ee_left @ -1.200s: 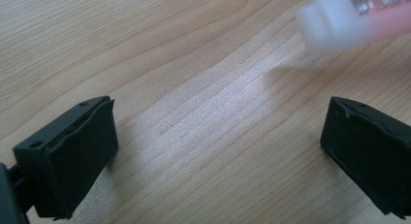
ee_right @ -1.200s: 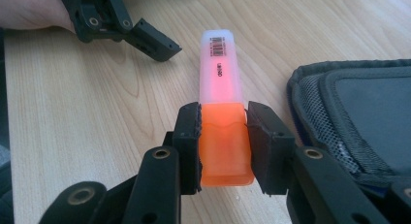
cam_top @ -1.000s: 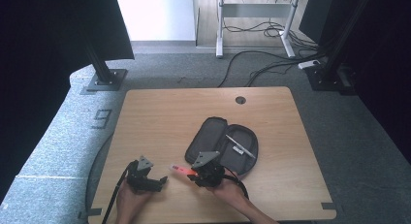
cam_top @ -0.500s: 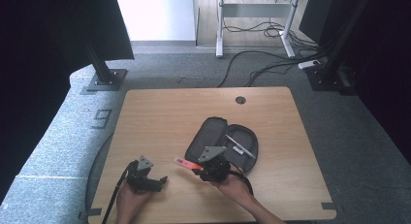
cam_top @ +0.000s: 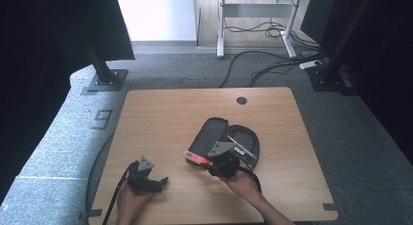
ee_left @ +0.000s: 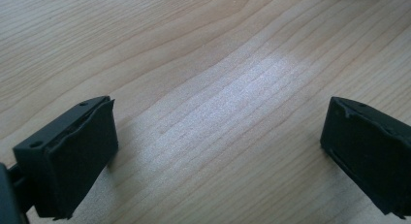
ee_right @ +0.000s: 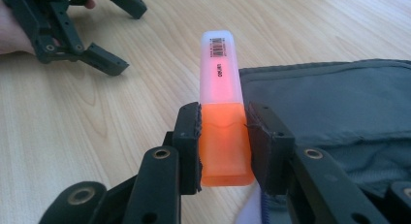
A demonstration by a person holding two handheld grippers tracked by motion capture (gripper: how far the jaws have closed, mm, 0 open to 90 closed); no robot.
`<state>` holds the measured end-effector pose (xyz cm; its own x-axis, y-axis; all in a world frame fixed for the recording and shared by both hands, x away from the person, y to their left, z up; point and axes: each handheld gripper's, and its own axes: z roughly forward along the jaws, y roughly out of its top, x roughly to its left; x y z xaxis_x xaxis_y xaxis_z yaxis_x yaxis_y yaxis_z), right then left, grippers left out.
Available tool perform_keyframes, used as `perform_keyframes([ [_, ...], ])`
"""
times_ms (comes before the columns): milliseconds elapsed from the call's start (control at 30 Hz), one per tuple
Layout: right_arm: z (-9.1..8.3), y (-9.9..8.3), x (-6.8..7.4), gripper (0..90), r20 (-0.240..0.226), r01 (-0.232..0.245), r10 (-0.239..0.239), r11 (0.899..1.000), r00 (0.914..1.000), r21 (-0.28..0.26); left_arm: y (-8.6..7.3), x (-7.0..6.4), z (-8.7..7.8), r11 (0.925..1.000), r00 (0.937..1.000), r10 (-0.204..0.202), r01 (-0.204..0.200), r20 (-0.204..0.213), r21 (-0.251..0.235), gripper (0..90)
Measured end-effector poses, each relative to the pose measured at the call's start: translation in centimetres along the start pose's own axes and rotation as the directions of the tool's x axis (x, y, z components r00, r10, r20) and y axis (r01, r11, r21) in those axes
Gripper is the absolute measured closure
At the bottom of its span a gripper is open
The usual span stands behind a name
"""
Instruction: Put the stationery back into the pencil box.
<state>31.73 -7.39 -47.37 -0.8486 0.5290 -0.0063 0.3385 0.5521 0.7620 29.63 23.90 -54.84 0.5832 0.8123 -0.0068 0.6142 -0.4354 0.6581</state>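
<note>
Orange highlighter pen with clear cap [ee_right: 222,103] clamped between right gripper [ee_right: 224,136] fingers, hovering at 9 o'clock edge of open dark grey fabric pencil case [cam_top: 229,137]. Left gripper [ee_left: 218,151] fingers wide apart over light wooden desk [cam_top: 160,118].

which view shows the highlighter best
The right gripper view: the orange highlighter fills the middle, clamped in the right gripper, barcode visible on its cap. In the high view it is a small orange sliver beside the pencil case.
</note>
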Motion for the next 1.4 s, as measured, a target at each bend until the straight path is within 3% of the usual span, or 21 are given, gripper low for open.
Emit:
perform_keyframes([
  [633,-2.4,-1.2,-2.7,65.8,0.072,-0.04,0.04,0.999,0.9966,-0.005,0.0,0.0,0.0,1.0,1.0,0.0,0.0,0.0,0.001,0.0],
  [1400,-5.7,-3.7,-5.9,65.8,0.16,-0.107,0.11,0.994,0.981,-0.025,0.0,0.0,0.0,1.0,1.0,0.0,0.0,0.0,0.0,0.0],
])
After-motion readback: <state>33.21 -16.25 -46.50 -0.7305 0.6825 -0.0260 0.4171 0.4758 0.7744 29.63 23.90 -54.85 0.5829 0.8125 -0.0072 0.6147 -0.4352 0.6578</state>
